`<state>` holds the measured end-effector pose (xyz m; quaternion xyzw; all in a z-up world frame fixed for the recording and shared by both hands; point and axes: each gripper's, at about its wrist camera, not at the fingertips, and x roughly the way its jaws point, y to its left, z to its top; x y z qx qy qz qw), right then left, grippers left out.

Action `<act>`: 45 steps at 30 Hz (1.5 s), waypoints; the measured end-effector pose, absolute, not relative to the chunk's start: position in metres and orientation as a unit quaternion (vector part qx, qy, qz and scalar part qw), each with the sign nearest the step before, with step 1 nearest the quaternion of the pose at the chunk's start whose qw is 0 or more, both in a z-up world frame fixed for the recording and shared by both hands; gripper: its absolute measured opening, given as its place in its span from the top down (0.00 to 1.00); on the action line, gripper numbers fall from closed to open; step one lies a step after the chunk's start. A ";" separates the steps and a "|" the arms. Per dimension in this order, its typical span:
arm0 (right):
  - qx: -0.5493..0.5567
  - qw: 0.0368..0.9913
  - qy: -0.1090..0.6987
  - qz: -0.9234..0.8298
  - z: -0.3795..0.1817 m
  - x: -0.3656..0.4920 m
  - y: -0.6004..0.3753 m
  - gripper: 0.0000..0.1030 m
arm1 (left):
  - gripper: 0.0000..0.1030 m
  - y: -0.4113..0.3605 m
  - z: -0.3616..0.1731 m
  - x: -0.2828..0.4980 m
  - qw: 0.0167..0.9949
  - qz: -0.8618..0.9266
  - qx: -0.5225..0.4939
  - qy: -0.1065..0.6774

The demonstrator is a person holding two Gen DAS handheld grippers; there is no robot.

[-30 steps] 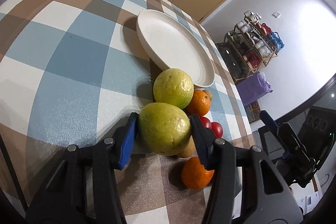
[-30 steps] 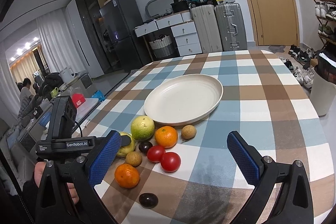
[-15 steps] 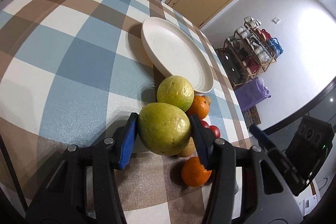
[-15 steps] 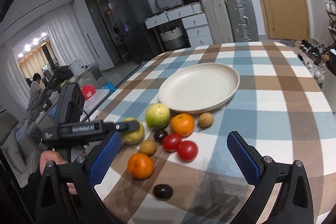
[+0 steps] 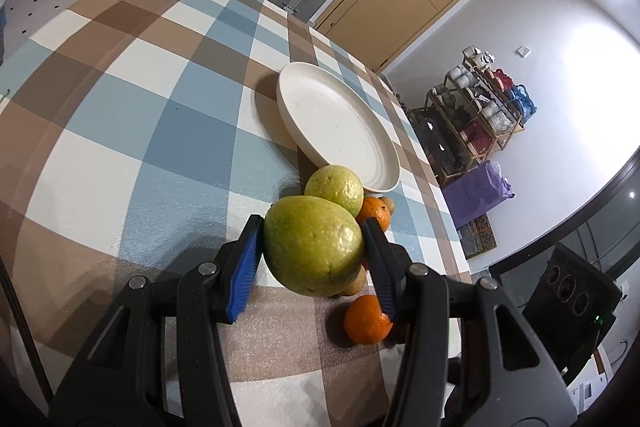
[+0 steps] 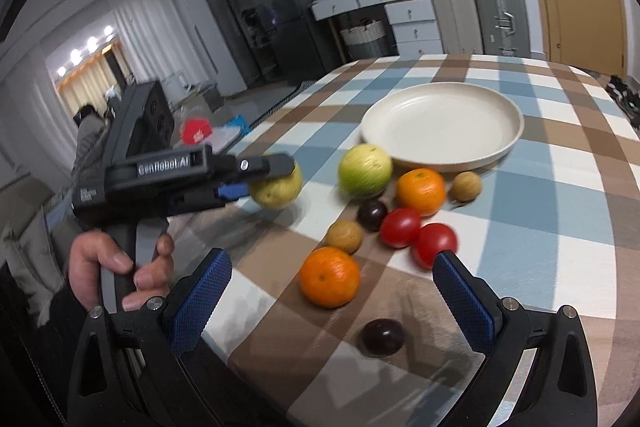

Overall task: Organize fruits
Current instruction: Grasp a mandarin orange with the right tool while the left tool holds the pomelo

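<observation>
My left gripper point(image 5: 312, 259) is shut on a yellow-green guava point(image 5: 312, 245) and holds it above the checked table; it also shows in the right wrist view point(image 6: 280, 185). A second guava point(image 5: 335, 183) point(image 6: 365, 171) lies by the rim of the empty cream plate point(image 5: 336, 123) point(image 6: 442, 123). Two oranges point(image 6: 421, 191) point(image 6: 330, 277), two tomatoes point(image 6: 401, 227) point(image 6: 436, 244), two dark plums point(image 6: 371, 215) point(image 6: 383, 337) and two small brown fruits point(image 6: 345, 235) point(image 6: 465, 186) lie on the cloth. My right gripper point(image 6: 328, 303) is open and empty, low over the near fruits.
The round table point(image 5: 120, 107) has a blue, brown and white checked cloth. Suitcases point(image 6: 496, 15) and drawers stand beyond the far edge, a shoe rack point(image 5: 476, 115) to the right. A person's hand point(image 6: 116, 267) grips the left tool.
The left gripper has lifted the guava off the table and drawn back a little. The right gripper has moved lower and closer to the fruits.
</observation>
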<state>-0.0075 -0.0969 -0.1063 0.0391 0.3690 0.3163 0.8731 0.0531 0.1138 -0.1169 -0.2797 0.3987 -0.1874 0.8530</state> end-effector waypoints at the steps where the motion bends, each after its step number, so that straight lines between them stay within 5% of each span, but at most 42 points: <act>1: 0.033 0.872 0.372 0.317 -0.107 -0.008 -0.093 0.00 | 0.54 0.114 -0.116 0.050 0.854 -0.187 -0.279 0.397; 18: -0.012 0.861 0.420 0.287 -0.125 0.008 -0.064 0.01 | 0.54 0.135 -0.115 0.032 0.863 -0.174 -0.273 0.388; 20: -0.020 0.862 0.419 0.285 -0.126 0.008 -0.062 0.05 | 0.54 0.138 -0.115 0.031 0.861 -0.176 -0.278 0.388; 30: -0.069 0.854 0.440 0.267 -0.136 0.008 -0.052 0.58 | 0.54 0.140 -0.116 0.031 0.860 -0.178 -0.280 0.388; 45: 0.004 0.865 0.403 0.297 -0.112 0.009 -0.084 0.59 | 0.54 0.131 -0.108 0.038 0.857 -0.186 -0.271 0.397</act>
